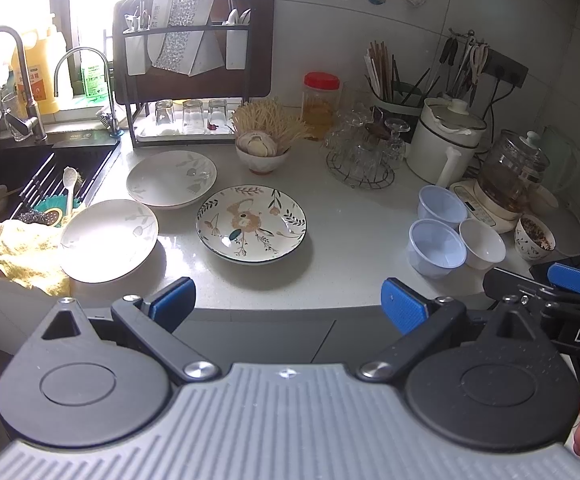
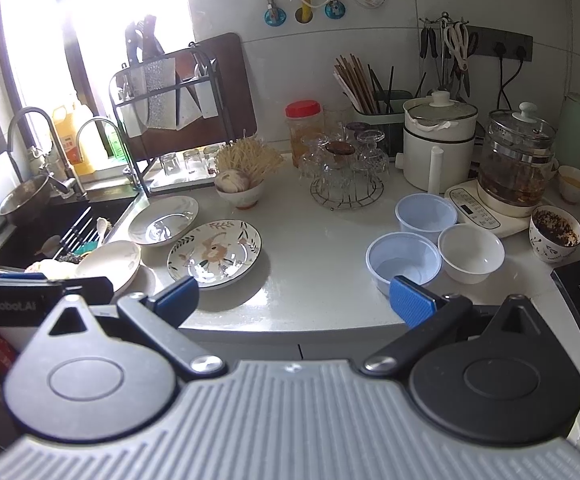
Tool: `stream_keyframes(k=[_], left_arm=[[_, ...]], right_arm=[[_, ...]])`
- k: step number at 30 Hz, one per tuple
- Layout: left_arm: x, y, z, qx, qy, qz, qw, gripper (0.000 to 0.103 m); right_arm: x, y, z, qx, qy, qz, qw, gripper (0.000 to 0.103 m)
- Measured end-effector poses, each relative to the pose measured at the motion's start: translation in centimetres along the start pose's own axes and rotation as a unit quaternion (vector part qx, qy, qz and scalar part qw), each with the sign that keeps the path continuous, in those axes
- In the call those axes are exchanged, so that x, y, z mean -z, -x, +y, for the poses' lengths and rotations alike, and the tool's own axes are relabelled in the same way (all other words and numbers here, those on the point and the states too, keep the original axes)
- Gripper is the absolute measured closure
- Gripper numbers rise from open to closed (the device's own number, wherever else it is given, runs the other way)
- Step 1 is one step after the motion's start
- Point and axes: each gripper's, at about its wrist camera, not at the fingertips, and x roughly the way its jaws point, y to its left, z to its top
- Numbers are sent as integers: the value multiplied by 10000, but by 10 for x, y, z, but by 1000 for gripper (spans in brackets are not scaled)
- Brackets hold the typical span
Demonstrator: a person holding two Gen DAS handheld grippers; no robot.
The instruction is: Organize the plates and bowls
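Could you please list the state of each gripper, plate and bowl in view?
Left gripper: open, empty.
Right gripper: open, empty.
Floral plate: upright, empty.
Near white plate: empty, beside cloth.
Far white plate: empty.
Two plastic bowls: upright, empty.
White bowl: upright, empty.

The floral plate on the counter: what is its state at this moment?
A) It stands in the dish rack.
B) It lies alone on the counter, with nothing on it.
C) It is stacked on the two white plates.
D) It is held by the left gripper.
B: the floral plate lies flat on the counter beside the white plates, empty, and both open grippers are short of it.
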Motion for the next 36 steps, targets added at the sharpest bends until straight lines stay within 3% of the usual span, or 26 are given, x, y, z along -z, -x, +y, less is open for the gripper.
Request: stream_keyframes(k=[17,26,36], left_arm=[[4,6,5,-60,52,47,10000,2],[4,12,16,-166,-11,151,9997,2],[-13,-20,48,159,175,267,9994,2]], right_arm=[[-3,4,3,-76,14,-37,10000,0],[5,5,15,-336,8,-58,9994,0],[7,-13,36,-255,-9,97,9996,0]])
